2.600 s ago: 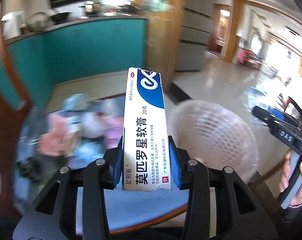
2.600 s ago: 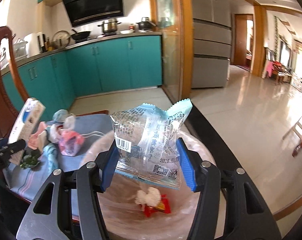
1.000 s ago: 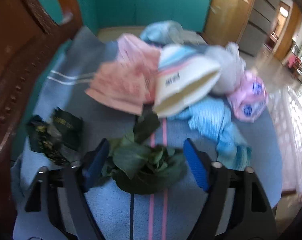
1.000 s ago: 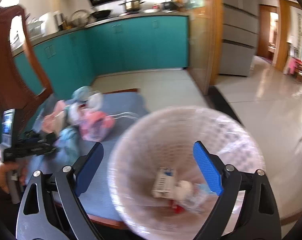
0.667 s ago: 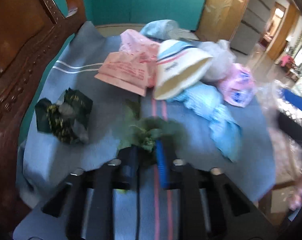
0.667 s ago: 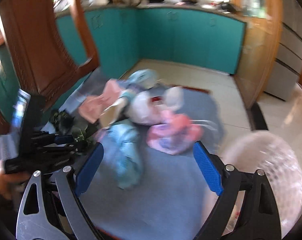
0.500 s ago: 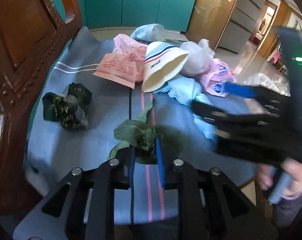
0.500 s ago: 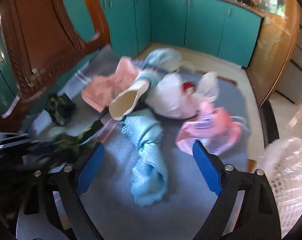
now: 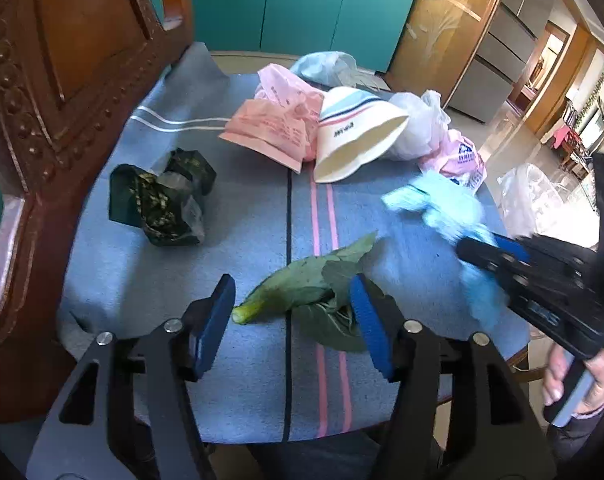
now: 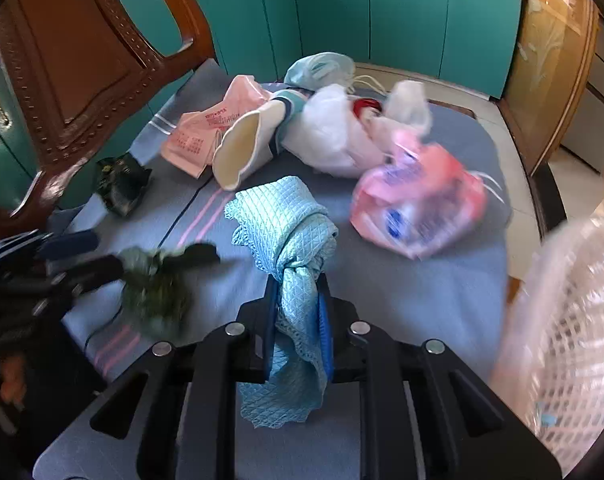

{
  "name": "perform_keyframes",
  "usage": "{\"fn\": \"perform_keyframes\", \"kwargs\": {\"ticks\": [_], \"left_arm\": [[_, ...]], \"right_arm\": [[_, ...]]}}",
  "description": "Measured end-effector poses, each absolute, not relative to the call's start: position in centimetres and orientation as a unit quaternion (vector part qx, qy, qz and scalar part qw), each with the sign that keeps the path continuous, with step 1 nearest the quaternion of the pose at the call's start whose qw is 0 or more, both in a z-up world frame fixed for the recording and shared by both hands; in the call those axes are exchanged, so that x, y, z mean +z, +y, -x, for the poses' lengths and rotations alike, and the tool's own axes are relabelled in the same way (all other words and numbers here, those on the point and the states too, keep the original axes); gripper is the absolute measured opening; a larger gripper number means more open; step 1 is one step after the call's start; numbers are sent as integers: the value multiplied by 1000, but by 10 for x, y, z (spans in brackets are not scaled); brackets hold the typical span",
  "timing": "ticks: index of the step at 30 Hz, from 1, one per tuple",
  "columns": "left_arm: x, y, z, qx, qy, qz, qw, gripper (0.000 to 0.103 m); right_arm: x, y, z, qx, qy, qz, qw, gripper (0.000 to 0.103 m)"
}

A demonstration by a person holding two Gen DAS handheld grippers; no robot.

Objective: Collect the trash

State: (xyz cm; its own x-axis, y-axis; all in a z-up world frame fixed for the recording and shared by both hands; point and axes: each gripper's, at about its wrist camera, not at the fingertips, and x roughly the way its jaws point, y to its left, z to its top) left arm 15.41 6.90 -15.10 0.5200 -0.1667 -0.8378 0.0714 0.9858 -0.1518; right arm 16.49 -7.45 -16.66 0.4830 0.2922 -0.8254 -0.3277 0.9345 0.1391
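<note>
While your right gripper (image 10: pixel 298 320) clamps the light blue cloth (image 10: pixel 286 220) on the blue-covered counter (image 9: pixel 242 240), your left gripper (image 9: pixel 294 320) fingers are opening around the leafy greens (image 9: pixel 313 284), not pressing them.

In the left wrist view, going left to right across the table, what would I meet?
Dark green wrapper → leafy vegetable between the left gripper's fingers → light blue cloth → right gripper → white basket at the far right.
</note>
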Motion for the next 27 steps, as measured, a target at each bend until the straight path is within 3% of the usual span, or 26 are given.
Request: {"fn": "perform_keyframes", "kwargs": {"ticks": [2,6,13,23,27], "left_arm": [[-155,66,-155,-73,487,48,869,66],[-167,60,-167,-83,495,52,864,68],[-182,46,-175,-82,504,29,859,65],[-163,58,-159,-70,494,51,865,29],[-153,62,-148,-74,488,59,868,32]], "right_arm": [[-165,-81,-154,179,477,19,860,23],[-161,-88,-146,158,462,31,872,59],[-157,-93,-144,148,455,32,877,63],[-167,-88,-147,148,462,24,874,65],[-171,-87,-153,147,465,19,873,65]]}}
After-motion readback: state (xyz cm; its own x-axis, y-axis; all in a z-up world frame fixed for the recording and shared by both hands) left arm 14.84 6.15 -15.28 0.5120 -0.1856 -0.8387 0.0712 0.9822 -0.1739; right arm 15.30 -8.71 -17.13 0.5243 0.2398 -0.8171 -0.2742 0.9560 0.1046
